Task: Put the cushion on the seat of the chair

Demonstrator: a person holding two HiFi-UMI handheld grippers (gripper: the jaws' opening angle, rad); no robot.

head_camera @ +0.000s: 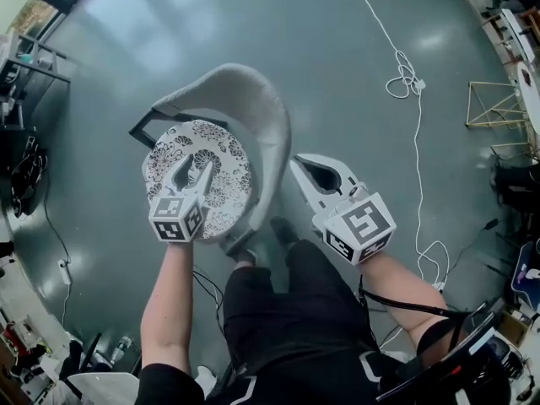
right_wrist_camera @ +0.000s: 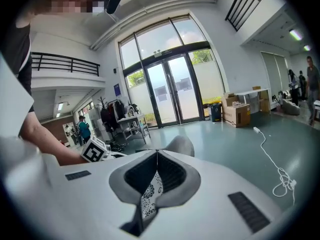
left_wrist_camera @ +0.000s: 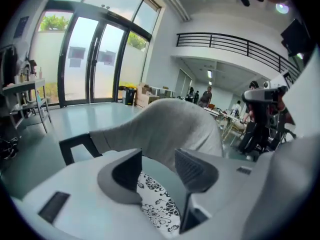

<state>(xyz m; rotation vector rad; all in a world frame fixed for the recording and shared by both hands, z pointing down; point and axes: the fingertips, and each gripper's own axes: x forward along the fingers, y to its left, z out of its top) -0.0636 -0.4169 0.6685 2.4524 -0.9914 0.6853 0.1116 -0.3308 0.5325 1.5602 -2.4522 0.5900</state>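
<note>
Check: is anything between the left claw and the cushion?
Nothing visible. The left claw hovers open directly over the cushion, which already lies on the seat of the chair. No object shows between them.

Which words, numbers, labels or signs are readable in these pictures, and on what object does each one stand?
No readable text anywhere.
Left marker cube and right marker cube: black-and-white square patterns only, no letters.
Blue sign, far off: too small to read.
Cardboard boxes: no legible print.
Cushion: flower pattern, no words.
</note>
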